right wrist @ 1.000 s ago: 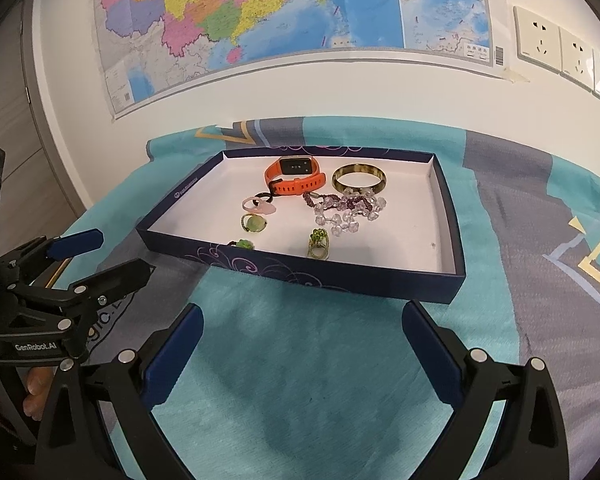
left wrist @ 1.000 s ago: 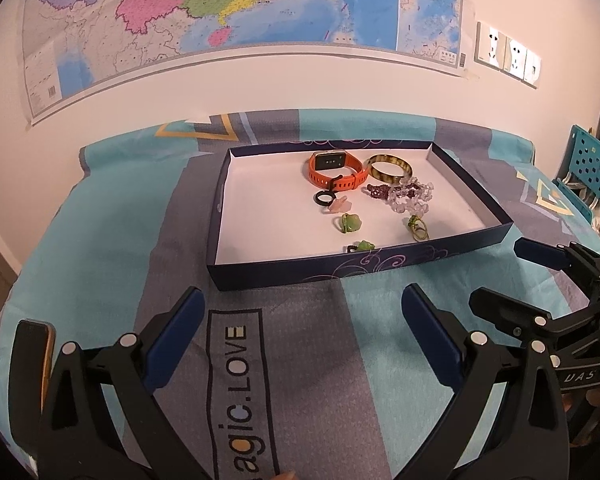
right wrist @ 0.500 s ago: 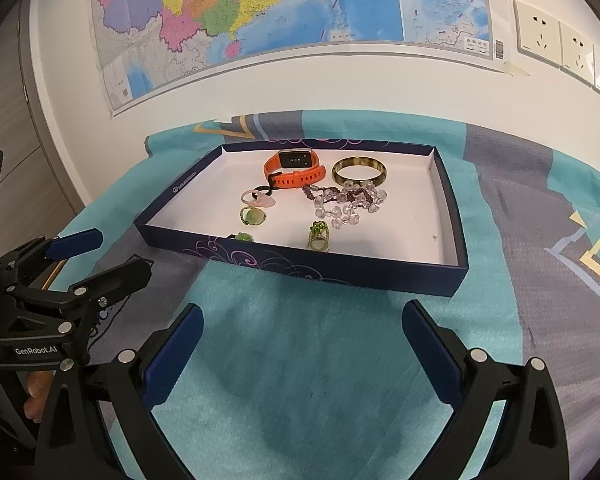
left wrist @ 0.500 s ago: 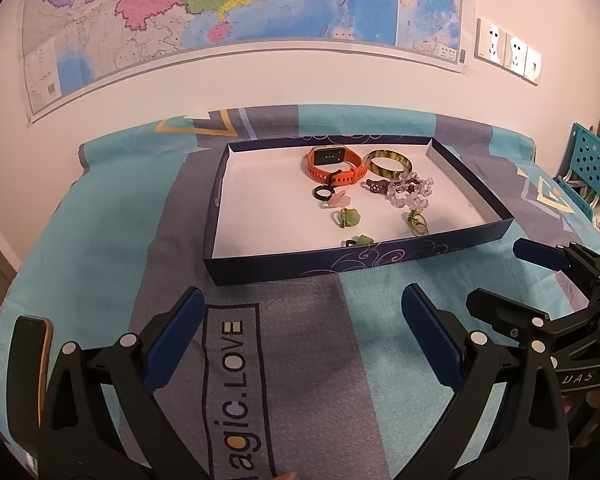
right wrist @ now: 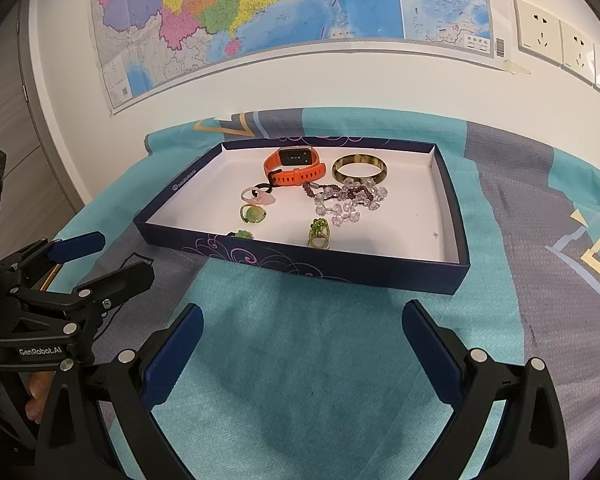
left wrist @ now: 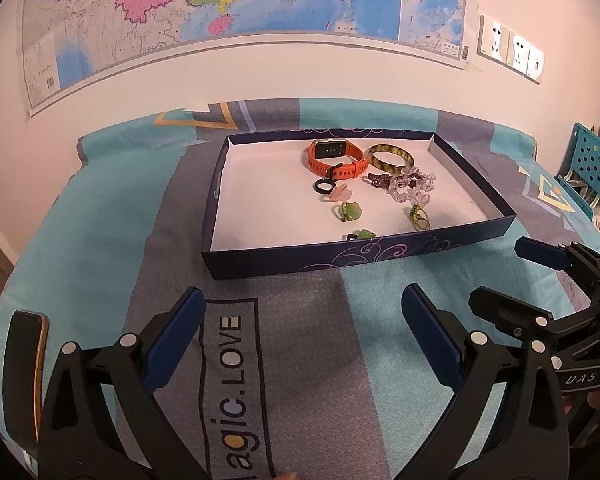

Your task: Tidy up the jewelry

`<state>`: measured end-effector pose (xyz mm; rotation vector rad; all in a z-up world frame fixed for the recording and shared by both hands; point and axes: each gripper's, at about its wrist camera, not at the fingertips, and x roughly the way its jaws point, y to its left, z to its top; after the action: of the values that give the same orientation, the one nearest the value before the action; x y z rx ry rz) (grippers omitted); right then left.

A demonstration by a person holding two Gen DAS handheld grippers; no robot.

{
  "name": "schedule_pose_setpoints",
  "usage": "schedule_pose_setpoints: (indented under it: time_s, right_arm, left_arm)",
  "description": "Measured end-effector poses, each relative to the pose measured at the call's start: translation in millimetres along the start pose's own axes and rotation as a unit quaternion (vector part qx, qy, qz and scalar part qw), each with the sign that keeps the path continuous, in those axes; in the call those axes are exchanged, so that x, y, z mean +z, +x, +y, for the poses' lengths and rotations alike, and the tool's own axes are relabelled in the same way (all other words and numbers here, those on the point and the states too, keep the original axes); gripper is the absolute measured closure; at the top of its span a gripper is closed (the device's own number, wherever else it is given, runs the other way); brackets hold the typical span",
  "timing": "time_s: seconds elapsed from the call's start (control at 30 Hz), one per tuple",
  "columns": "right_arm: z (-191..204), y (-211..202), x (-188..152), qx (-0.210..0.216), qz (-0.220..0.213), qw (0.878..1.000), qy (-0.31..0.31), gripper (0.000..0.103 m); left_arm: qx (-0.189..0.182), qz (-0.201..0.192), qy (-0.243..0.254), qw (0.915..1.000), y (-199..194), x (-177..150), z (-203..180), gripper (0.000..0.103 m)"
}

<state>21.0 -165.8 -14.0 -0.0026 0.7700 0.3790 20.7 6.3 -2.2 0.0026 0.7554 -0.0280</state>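
Nearest the cameras, the left claw (left wrist: 300, 336) is held wide open above the cloth, with nothing between its blue-padded fingers (left wrist: 176, 336). The right claw (right wrist: 302, 344) is likewise spread wide and empty, hovering short of the tray. Each claw is seen from the other's view: the right one at the right edge of the left wrist view, the left one at the left edge of the right wrist view, both with their jaws parted.

The surface is covered by a teal and grey patterned cloth (left wrist: 112, 216), on which the letters "agic.LOVE" are printed just ahead of the left claw.

Farther on, a shallow dark blue tray (right wrist: 300, 266) with a white floor is set on the cloth. The jewelry is gathered in it. Against the near wall a small green ring (right wrist: 242, 234) lies partly hidden. A green beaded ring (right wrist: 319, 233) is placed near it, towards the right. Behind these, a ring with a pale green stone (right wrist: 253, 213) and a pink ring (right wrist: 257, 197) are found. A clear and purple beaded bracelet (right wrist: 350, 200) is heaped in the middle. At the far wall, an orange watch (right wrist: 294, 166) and a brown-green bangle (right wrist: 359, 169) are laid side by side.

Beyond the tray, a coloured map (right wrist: 284, 12) is fixed to the white wall, with wall sockets (right wrist: 556, 36) to its right.
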Motion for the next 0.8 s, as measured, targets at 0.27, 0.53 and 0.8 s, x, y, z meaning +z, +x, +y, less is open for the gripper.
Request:
schedule_pose_setpoints:
  time_s: [0.27, 0.53, 0.8]
  right_arm:
    - [-0.1, 0.2, -0.1, -0.001, 0.001, 1.0, 0.001, 0.007]
    - [-0.2, 0.2, -0.5, 0.0, 0.002, 1.0, 0.001, 0.007]
    - [0.6, 0.3, -0.6, 0.0, 0.003, 1.0, 0.002, 0.007]
  left_arm:
    - [0.001, 0.0, 0.0, 1.0, 0.1, 0.3, 0.1, 0.006]
    - [0.002, 0.001, 0.0, 1.0, 0.8, 0.2, 0.2, 0.006]
    - [0.002, 0.003, 0.0, 1.0, 1.2, 0.9, 0.3, 0.006]
